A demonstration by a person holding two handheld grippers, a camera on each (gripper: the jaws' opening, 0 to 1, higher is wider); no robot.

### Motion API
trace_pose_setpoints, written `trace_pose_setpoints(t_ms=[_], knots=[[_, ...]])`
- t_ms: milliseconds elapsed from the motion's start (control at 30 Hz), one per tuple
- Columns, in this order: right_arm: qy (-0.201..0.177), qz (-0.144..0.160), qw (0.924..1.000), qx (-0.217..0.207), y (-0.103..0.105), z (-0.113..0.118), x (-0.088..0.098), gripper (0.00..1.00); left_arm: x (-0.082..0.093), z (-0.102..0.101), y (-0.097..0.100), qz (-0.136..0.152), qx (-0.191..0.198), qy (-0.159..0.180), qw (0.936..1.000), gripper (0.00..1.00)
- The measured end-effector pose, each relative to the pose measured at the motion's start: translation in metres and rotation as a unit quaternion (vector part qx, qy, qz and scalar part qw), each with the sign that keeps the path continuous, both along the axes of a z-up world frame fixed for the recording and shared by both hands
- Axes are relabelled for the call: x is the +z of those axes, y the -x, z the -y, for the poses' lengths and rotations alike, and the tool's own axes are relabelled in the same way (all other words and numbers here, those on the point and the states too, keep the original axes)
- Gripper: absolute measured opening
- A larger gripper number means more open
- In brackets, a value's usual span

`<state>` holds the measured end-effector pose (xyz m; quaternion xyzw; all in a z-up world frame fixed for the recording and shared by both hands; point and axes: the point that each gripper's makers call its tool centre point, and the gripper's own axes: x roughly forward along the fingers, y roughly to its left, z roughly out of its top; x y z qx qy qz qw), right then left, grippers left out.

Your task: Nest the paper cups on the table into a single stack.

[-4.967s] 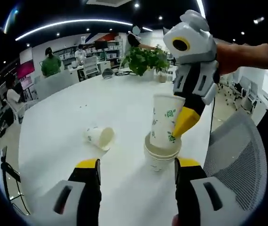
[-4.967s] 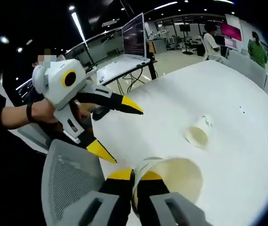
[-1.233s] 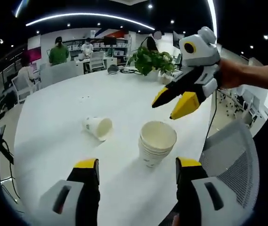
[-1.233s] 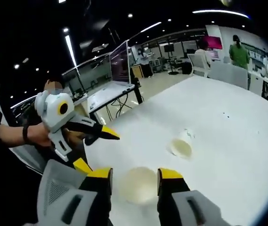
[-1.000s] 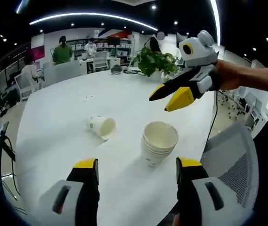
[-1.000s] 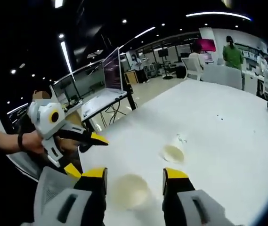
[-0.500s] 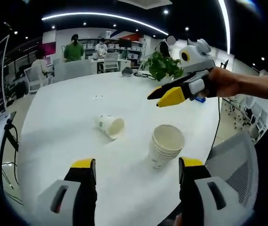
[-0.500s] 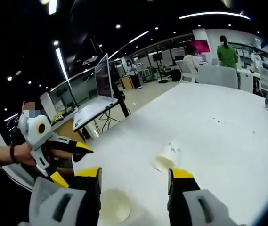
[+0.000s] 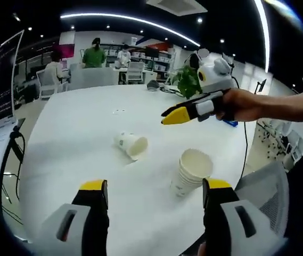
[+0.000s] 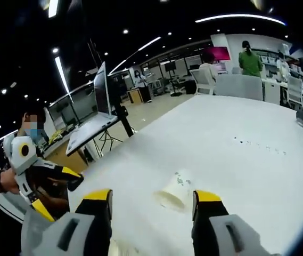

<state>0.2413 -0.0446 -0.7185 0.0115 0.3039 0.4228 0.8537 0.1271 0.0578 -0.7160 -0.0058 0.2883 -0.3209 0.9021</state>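
Observation:
A nested stack of white paper cups (image 9: 192, 170) stands upright on the white table (image 9: 76, 122). It sits just ahead of my left gripper (image 9: 155, 186), nearer its right jaw, and that gripper is open and holds nothing. One more cup (image 9: 131, 144) lies on its side further out, its mouth facing me. My right gripper (image 9: 167, 117) reaches in from the right, above and beyond the stack. In the right gripper view that gripper (image 10: 153, 196) is open, with the lying cup (image 10: 173, 192) between and just beyond its jaw tips. The left gripper (image 10: 55, 189) shows at the lower left, open.
A grey mesh chair (image 9: 263, 186) stands at the table's near edge on the right. A potted plant (image 9: 186, 80) sits at the far side. A monitor (image 10: 100, 90) stands off the table's left in the right gripper view. People and office chairs are far behind.
Five seconds ago my right gripper held a cup over the stack; it has let go, opened, and swung out over the lying cup. The left gripper stays open near the stack.

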Motion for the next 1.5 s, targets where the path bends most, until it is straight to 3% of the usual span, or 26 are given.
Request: trace_pose_setpoints(t_ms=[167, 367, 600, 1067, 1233, 1333, 1500], knots=[[0.04, 0.019, 0.999, 0.001, -0.015, 0.004, -0.01, 0.61, 0.004, 0.001, -0.003, -0.001, 0.008, 0.009, 0.9999, 0.71], [0.026, 0.015, 0.9992, -0.027, -0.041, 0.006, -0.017, 0.67, 0.009, 0.002, -0.004, 0.002, 0.012, 0.012, 0.9999, 0.71], [0.045, 0.042, 0.9977, -0.028, -0.049, 0.006, -0.017, 0.67, 0.014, 0.002, 0.002, 0.007, 0.016, 0.015, 0.9997, 0.71], [0.134, 0.064, 0.9884, 0.032, -0.043, -0.006, -0.073, 0.63, 0.01, -0.013, 0.02, -0.01, 0.022, -0.01, 0.9997, 0.71], [0.16, 0.074, 0.9838, 0.034, -0.045, -0.008, -0.092, 0.6, 0.009, -0.016, 0.022, -0.014, 0.027, -0.019, 0.9994, 0.71], [0.175, 0.1, 0.9792, 0.025, -0.056, -0.006, -0.097, 0.54, 0.01, -0.017, 0.023, -0.016, 0.032, -0.024, 0.9991, 0.7], [0.161, 0.114, 0.9804, 0.0, -0.075, -0.01, -0.107, 0.5, 0.007, -0.021, 0.025, -0.02, 0.038, -0.035, 0.9985, 0.7]])
